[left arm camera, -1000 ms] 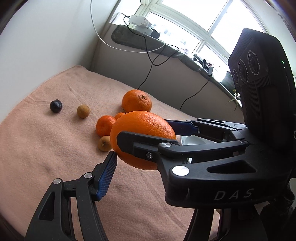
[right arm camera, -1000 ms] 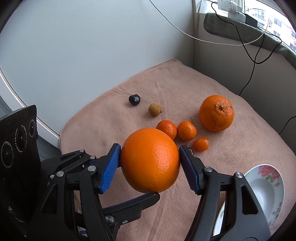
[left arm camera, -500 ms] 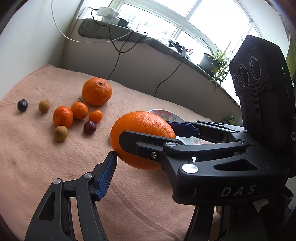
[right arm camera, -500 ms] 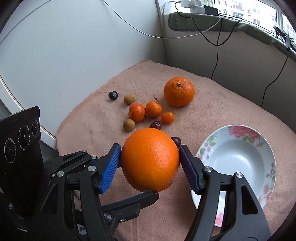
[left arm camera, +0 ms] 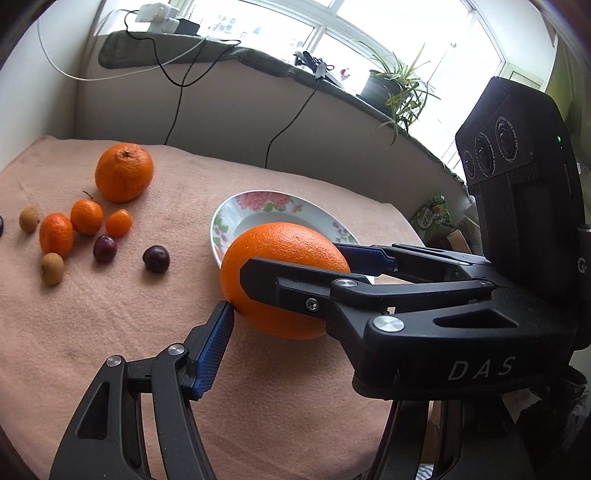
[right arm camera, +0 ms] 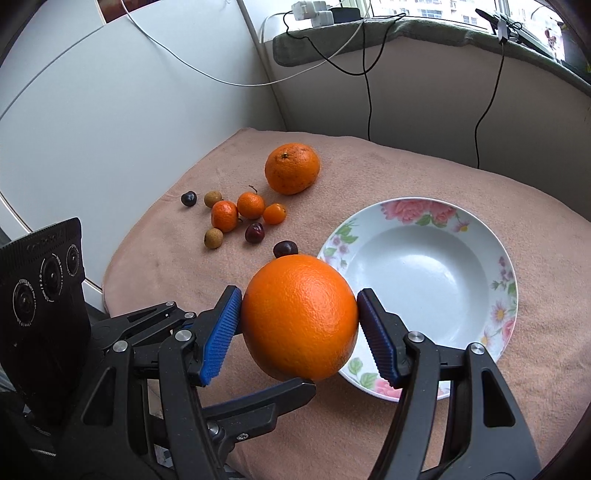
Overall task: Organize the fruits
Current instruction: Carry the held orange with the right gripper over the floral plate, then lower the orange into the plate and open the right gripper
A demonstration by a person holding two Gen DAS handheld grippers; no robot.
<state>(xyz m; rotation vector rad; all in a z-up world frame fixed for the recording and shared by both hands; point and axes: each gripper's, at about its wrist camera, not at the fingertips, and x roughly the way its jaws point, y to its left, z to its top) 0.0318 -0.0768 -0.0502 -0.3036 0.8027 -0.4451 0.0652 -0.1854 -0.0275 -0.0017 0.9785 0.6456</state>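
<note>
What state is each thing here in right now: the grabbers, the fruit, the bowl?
Right gripper: shut on the big orange.
Big orange: held in the air, near the bowl's edge.
Left gripper: open, one finger under the orange.
Bowl: upright, empty.
Second orange: resting on the cloth.

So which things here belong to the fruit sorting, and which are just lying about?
Job:
- large orange, held by right gripper
- floral bowl
- mandarin
- three small citrus
- cherries
- longans

Lying about:
- cables
- power strip
- potted plant
</note>
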